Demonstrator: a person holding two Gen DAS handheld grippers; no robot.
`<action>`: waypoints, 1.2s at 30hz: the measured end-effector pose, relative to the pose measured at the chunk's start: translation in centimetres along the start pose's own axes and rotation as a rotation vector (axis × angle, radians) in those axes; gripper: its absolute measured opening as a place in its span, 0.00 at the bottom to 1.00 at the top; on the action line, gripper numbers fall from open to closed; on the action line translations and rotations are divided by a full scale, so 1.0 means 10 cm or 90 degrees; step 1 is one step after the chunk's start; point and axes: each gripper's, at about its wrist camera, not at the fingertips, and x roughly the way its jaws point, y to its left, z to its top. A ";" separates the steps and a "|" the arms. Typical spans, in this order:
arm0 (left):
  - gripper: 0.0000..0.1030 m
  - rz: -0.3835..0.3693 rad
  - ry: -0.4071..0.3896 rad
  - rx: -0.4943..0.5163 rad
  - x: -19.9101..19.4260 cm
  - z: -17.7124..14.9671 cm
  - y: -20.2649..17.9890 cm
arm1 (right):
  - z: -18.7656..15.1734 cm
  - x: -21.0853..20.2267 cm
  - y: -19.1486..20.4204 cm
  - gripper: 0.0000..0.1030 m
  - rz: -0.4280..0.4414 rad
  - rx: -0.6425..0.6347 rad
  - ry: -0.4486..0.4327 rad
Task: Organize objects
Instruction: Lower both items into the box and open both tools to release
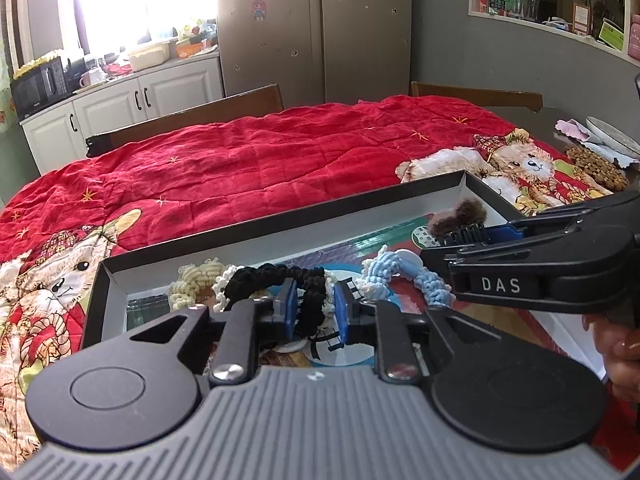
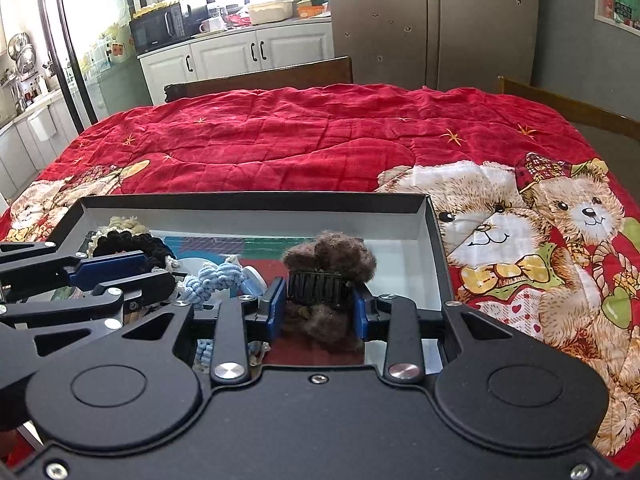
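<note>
A shallow black box (image 1: 280, 222) (image 2: 256, 199) with a white inside lies on the red quilt. In it are a cream scrunchie (image 1: 196, 280), a black scrunchie (image 1: 280, 276) (image 2: 132, 240) and a light blue scrunchie (image 1: 432, 280) (image 2: 216, 276). My left gripper (image 1: 315, 294) reaches into the box's left part; its blue pads stand apart, with a loop of the black scrunchie loose between them. My right gripper (image 2: 318, 300) is shut on a brown furry hair clip (image 2: 328, 256) (image 1: 460, 216) over the box's right part.
The red teddy-bear quilt (image 1: 260, 160) (image 2: 320, 136) covers the table. Two wooden chair backs (image 1: 192, 116) stand behind it. At the far right lie a plate (image 1: 612, 136), a pink cloth and a brown mat. A hand (image 1: 624, 360) holds the right gripper.
</note>
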 end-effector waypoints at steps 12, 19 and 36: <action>0.54 0.000 -0.012 -0.004 -0.11 -0.01 0.00 | -0.01 -0.02 -0.03 0.48 -0.007 0.006 -0.004; 0.62 -0.013 -0.036 -0.001 -0.30 -0.01 -0.03 | -0.01 -0.15 -0.01 0.57 -0.018 -0.003 -0.027; 0.66 -0.014 -0.051 -0.011 -0.62 -0.10 0.05 | -0.09 -0.46 0.05 0.59 -0.007 -0.020 -0.046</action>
